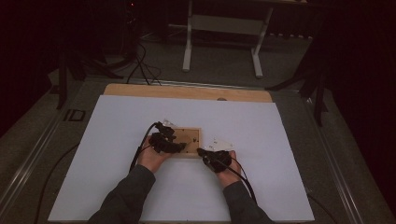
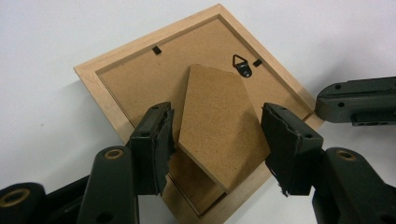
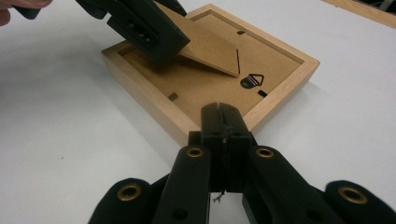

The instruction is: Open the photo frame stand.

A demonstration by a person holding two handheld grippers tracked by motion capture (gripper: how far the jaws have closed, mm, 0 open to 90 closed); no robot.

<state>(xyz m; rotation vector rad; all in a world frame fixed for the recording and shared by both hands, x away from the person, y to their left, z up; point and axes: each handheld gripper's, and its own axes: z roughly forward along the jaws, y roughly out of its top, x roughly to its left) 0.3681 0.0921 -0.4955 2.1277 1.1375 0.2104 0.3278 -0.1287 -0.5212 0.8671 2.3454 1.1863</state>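
Note:
A light wooden picture frame (image 1: 191, 136) lies face down on the white sheet, its brown backboard (image 2: 135, 84) up with a black hanging hook (image 2: 242, 66). The frame's cardboard stand (image 2: 219, 121) is tilted up off the backboard. My left gripper (image 2: 217, 140) is open, one jaw on each side of the stand and close to its edges. My right gripper (image 3: 219, 122) is shut, its tips resting against the frame's near wooden rim (image 3: 154, 109). From above, the left gripper (image 1: 180, 146) is over the frame and the right gripper (image 1: 201, 152) is at its lower right corner.
The white sheet (image 1: 116, 140) covers most of a wooden table (image 1: 187, 91). Two small white cards lie by the frame, one at its upper left (image 1: 167, 123) and one to its right (image 1: 222, 143). Cables trail from both grippers. A white desk stand (image 1: 224, 28) is on the floor beyond.

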